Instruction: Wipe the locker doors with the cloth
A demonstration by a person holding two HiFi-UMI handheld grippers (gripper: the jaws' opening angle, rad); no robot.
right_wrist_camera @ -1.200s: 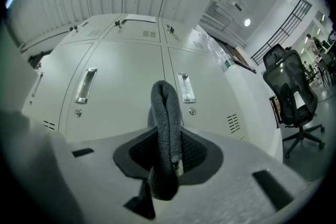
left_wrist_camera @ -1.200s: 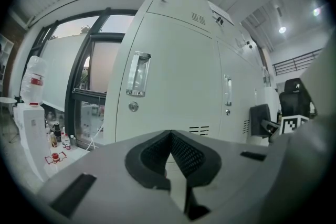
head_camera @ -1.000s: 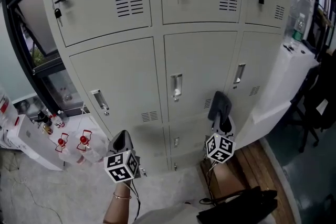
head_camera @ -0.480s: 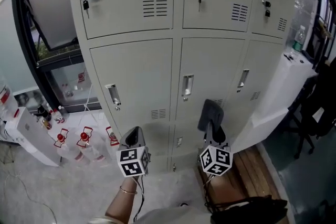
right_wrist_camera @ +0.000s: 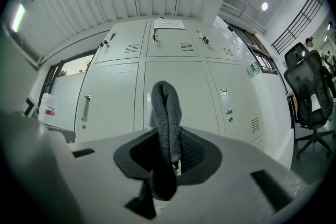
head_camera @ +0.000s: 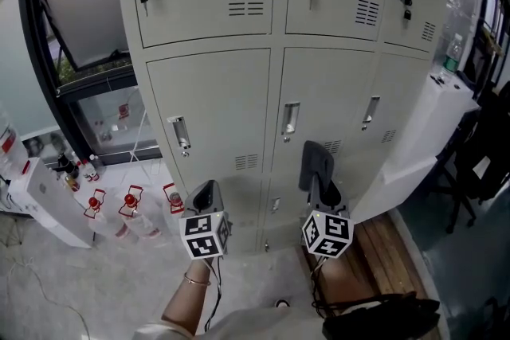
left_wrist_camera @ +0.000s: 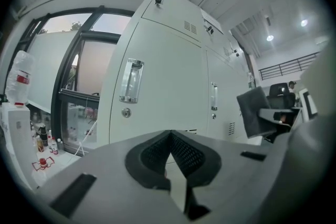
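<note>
a dark cloth (right_wrist_camera: 166, 113) stands folded and upright out of the right claw (right_wrist_camera: 167, 161), whose jaws are clamped on its lower end, as a person faces a bank of pale grey locker doors (head_camera: 215, 103). the doors lie straight ahead of the cloth and rise well above it, so the coming wipe looks to turn on pushing the right claw forward until fabric meets metal. the cloth's long axis runs up and down, in line with the door edges. the right claw is the nearer to the centre column, while the left claw (left_wrist_camera: 170, 157), jaws together on nothing, hangs before the left column. the right gripper view takes in all three columns beyond the cloth, a sign it is short of the doors, which the head view cannot settle. only the head view shows the red-capped bottles (head_camera: 127, 211) on the floor at the left.
</note>
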